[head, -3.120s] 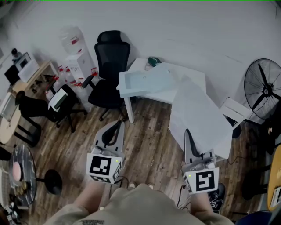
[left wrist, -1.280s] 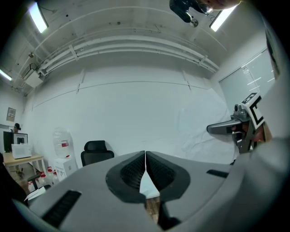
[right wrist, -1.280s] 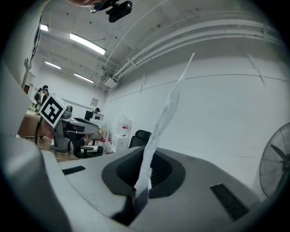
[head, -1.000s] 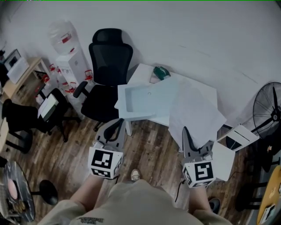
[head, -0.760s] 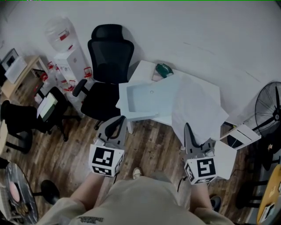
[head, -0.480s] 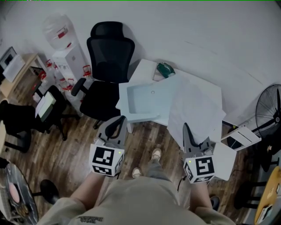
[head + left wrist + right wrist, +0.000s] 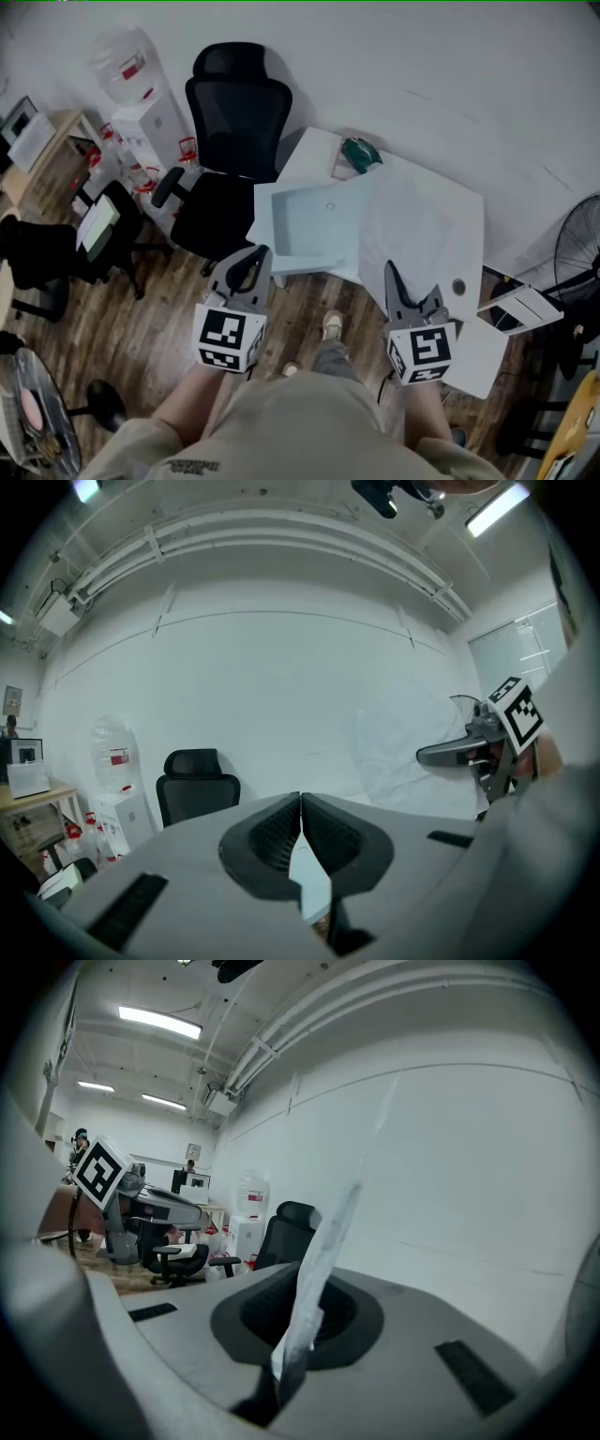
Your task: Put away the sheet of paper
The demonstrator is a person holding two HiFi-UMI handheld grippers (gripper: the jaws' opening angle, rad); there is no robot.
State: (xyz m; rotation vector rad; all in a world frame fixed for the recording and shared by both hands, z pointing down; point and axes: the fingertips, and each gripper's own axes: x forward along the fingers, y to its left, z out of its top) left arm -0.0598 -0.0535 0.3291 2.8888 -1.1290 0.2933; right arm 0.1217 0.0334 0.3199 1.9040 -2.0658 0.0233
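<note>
Sheet of paper [image 7: 417, 220]: one, its near edge hidden inside the jaws of the right gripper [image 7: 388, 272], pinched tight.
Left gripper [image 7: 255, 262]: jaws together, nothing between.
Grippers: two.

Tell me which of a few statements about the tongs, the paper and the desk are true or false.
1. The right tongs pinch the sheet of paper. True.
2. The left tongs hold a pen. False: they are shut with nothing between them.
3. A black office chair stands beside the white table. True.
4. The tray on the table is red. False: it is pale blue.
</note>
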